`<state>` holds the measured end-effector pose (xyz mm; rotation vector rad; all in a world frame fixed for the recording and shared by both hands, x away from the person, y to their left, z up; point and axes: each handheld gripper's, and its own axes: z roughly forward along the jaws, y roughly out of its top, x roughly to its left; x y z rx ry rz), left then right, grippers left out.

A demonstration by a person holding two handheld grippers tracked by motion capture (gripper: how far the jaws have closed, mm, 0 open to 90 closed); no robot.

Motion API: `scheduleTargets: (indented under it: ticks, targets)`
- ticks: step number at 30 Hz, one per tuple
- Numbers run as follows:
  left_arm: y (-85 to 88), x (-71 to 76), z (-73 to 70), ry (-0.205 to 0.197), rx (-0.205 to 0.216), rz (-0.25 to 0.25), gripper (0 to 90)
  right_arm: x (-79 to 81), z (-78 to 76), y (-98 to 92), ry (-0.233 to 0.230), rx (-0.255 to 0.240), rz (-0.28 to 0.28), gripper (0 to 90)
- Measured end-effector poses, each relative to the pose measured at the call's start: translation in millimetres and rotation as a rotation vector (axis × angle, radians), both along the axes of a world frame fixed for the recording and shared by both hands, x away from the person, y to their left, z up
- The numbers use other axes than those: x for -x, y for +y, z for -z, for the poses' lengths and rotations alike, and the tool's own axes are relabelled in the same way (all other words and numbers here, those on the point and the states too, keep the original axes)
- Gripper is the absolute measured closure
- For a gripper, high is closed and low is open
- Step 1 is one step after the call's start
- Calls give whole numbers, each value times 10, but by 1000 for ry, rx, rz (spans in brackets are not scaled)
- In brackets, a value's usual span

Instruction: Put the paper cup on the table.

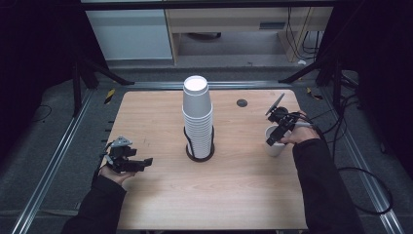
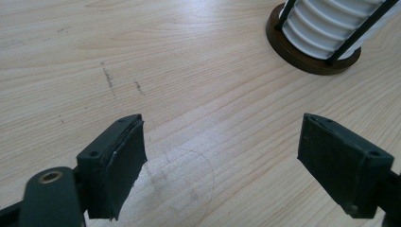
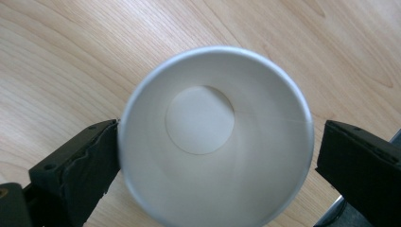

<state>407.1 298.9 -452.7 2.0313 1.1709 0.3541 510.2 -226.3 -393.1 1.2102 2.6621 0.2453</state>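
Dark floor and black frame legs ring a pale wooden table (image 1: 160,195), with a white cabinet and a wooden desk beyond its far edge. At the table's middle stands a tall stack (image 1: 197,117) of white paper cups, nested mouth down inside a black wire holder (image 1: 200,152) with a dark round base. The left gripper (image 1: 141,163), held in the person's left hand (image 1: 112,173), sits near the table's left edge, well apart from the stack and pointing toward it. In the left gripper view its jaws are spread wide with nothing between them, only bare wood carrying a faint curved mark, and the holder's base and the ribbed lower cups show at the upper right. Near the right edge a single white cup (image 1: 274,144) stands upright on the table, mouth up. The right gripper (image 1: 273,137), in the right hand (image 1: 299,134), comes down over it from above. In the right gripper view the cup's open mouth sits between the two jaws: the left pad (image 3: 94,165) lies against or just beside the rim, while the right pad (image 3: 359,161) stands just clear of it, so the jaws are apart and not clamped on the cup. A small dark disc (image 1: 242,103) lies on the table toward the far right.
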Motion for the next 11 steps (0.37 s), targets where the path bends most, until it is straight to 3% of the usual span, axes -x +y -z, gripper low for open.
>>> scheduleTargets:
  ticks: [6, 11]
  targets:
    - [-1, 5, -7, -1, 2, 0, 150, 60, -169, -9, -49, -35, -3, 5]
    - [0, 8, -13, -6, 0, -3, 149, 185, -346, -46, -122, -74, -9, 5]
